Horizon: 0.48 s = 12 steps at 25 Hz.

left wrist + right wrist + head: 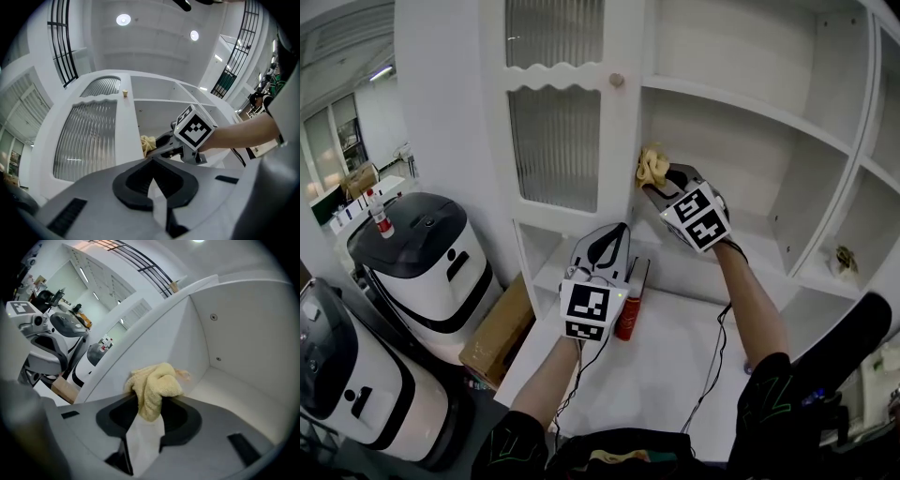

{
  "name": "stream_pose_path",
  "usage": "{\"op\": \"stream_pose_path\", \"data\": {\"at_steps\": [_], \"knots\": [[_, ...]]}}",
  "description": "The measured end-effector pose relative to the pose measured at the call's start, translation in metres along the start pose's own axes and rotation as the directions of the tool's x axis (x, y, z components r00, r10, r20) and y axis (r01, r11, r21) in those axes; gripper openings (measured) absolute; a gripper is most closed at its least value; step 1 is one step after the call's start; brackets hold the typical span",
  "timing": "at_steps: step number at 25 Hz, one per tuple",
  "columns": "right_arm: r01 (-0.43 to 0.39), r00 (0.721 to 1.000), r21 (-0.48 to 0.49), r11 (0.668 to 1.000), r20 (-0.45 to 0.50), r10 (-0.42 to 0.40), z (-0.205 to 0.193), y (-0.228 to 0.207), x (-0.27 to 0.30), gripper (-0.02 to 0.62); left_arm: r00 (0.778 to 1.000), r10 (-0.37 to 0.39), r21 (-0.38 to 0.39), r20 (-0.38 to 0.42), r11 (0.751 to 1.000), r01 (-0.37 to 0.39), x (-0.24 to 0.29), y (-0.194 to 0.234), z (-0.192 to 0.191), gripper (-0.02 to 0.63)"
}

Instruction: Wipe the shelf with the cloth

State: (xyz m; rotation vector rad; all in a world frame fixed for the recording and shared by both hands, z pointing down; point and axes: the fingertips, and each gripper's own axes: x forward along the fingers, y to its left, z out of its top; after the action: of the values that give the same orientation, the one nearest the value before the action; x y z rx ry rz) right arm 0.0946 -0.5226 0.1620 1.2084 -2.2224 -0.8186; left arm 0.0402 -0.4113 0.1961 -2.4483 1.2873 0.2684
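Observation:
A crumpled yellow cloth (652,166) hangs at the left end of the white cabinet's middle shelf (769,232), close to the compartment's side wall. My right gripper (662,184) is shut on the cloth. In the right gripper view the cloth (154,387) bulges out above the closed jaws of the right gripper (149,417), with the shelf floor (236,392) just beyond. My left gripper (619,232) points up below and to the left, shut and holding nothing. The left gripper view looks past its shut tips (152,162) to the cloth (148,143).
A ribbed-glass cabinet door (555,141) with a knob (617,80) stands left of the shelves. A red can (628,316) stands on the white counter (675,366). A small yellowish object (842,260) lies on a lower right shelf. White-and-black machines (422,262) and a cardboard box (497,333) stand at the left.

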Motion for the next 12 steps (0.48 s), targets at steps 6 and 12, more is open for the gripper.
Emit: {"op": "stream_pose_path", "data": {"at_steps": [6,12], "knots": [[-0.042,0.998,-0.051,0.998,0.043,0.044,0.013,0.020,-0.019,0.146,1.000,-0.023,-0.011,-0.007,1.000,0.023,0.004,-0.010,-0.006,-0.002],[-0.143,0.981,-0.143,0.979,0.113,0.160,0.019,0.046,-0.045,0.146,0.999,-0.042,-0.018,-0.023,0.999,0.042,0.006,-0.020,-0.014,-0.002]]}}
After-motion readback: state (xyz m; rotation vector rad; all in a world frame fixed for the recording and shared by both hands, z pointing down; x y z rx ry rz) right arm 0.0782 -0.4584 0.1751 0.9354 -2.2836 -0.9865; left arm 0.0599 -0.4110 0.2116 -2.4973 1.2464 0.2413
